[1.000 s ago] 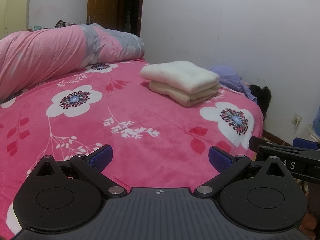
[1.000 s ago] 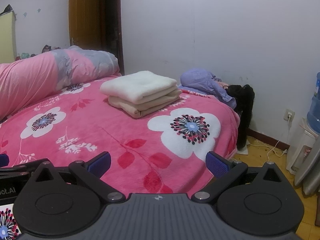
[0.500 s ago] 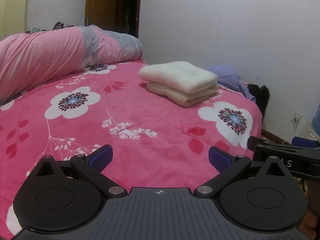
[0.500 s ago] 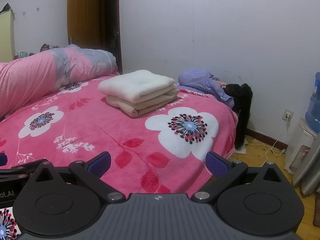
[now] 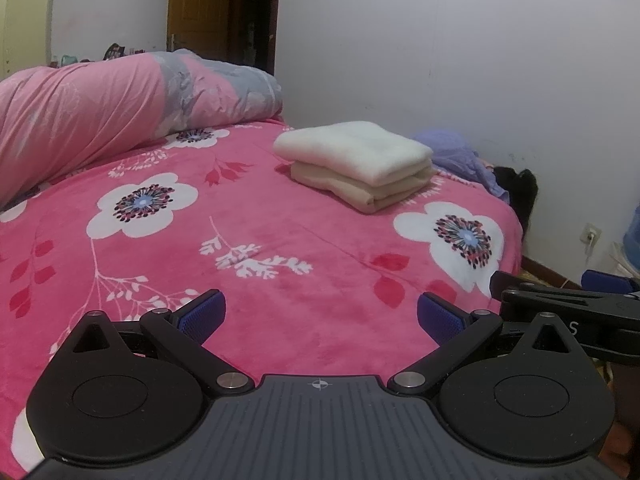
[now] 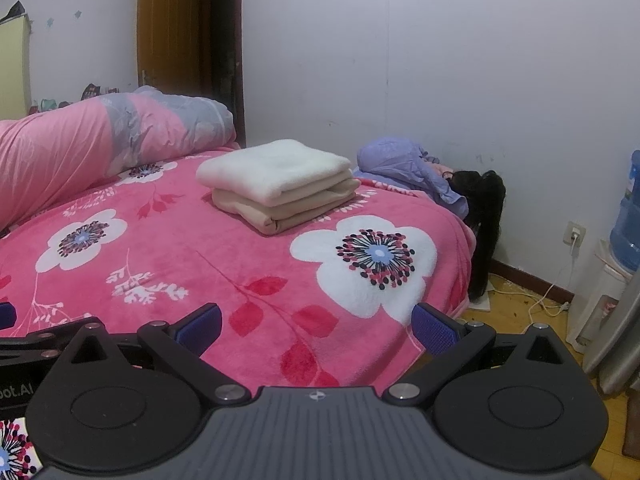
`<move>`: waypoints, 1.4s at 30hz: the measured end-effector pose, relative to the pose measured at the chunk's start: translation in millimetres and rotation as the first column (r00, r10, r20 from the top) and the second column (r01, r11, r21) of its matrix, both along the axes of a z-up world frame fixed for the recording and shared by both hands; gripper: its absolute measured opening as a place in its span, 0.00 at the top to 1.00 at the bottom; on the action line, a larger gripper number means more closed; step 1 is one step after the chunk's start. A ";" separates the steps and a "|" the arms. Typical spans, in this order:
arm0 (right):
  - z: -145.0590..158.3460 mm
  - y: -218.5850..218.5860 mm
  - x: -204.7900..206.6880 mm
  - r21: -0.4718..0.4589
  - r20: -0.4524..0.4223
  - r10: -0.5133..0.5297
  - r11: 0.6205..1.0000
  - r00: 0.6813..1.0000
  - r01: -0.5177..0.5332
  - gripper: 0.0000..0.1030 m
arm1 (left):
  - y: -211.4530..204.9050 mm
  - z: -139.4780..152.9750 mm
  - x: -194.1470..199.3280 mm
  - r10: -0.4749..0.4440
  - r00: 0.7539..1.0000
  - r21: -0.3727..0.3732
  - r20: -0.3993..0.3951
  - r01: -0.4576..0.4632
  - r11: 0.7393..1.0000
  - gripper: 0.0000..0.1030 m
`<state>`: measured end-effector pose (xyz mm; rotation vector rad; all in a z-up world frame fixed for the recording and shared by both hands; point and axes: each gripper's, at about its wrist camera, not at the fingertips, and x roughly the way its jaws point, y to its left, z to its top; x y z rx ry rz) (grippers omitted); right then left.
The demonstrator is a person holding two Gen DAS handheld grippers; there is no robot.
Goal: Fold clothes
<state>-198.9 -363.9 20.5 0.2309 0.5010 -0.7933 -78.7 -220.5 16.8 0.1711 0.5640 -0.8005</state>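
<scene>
Both sets of jaws stand wide apart with nothing between them: the left gripper (image 5: 320,314) and the right gripper (image 6: 316,326) hang side by side over the near edge of the bed, ribbed blue pads (image 5: 202,312) facing bare blanket. That empty, level pose reads as readiness for a fresh garment, not a fold in hand. Taking the folded stack (image 6: 276,186) as landmark: it sits well beyond both grippers on the pink floral blanket (image 5: 280,248), a fluffy cream piece squared on top of two smoother beige layers, edges aligned (probably set there to keep the nearer blanket free for work). Behind the stack on its right lies a crumpled lilac garment (image 6: 404,168) touching a black one (image 6: 486,216) that droops off the bed edge; both look unfolded, likely next. Left of the stack, a rolled pink-and-grey quilt (image 5: 120,108), glossy and wrinkled, lines the far side.
</scene>
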 end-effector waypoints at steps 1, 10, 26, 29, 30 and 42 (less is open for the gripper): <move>0.0 0.1 0.1 0.000 0.000 0.000 1.000 1.000 0.000 0.00 | 0.2 0.1 0.9 0.001 1.000 0.000 -0.002 -0.001 1.000 0.00; 0.3 0.4 1.9 -0.001 -0.005 0.004 1.000 1.000 -0.004 0.00 | 1.2 0.0 2.2 0.001 1.000 0.000 -0.005 -0.001 1.000 0.00; -0.5 2.7 5.1 -0.002 -0.008 0.009 1.000 1.000 -0.009 0.00 | 4.1 -0.5 4.1 0.007 1.000 -0.002 -0.006 -0.007 1.000 0.00; -0.3 2.9 4.9 -0.003 -0.009 0.009 1.000 1.000 -0.009 0.00 | 4.6 -0.6 4.6 0.007 1.000 -0.001 -0.007 -0.007 1.000 0.00; -0.4 3.0 4.8 -0.003 -0.009 0.008 1.000 1.000 -0.008 0.00 | 4.0 -0.7 4.0 0.008 1.000 -0.001 -0.007 -0.008 1.000 0.00; -1.8 3.0 4.5 0.003 -0.011 0.007 1.000 1.000 -0.007 0.00 | 4.6 -1.5 4.4 0.010 1.000 0.003 -0.009 -0.010 1.000 0.00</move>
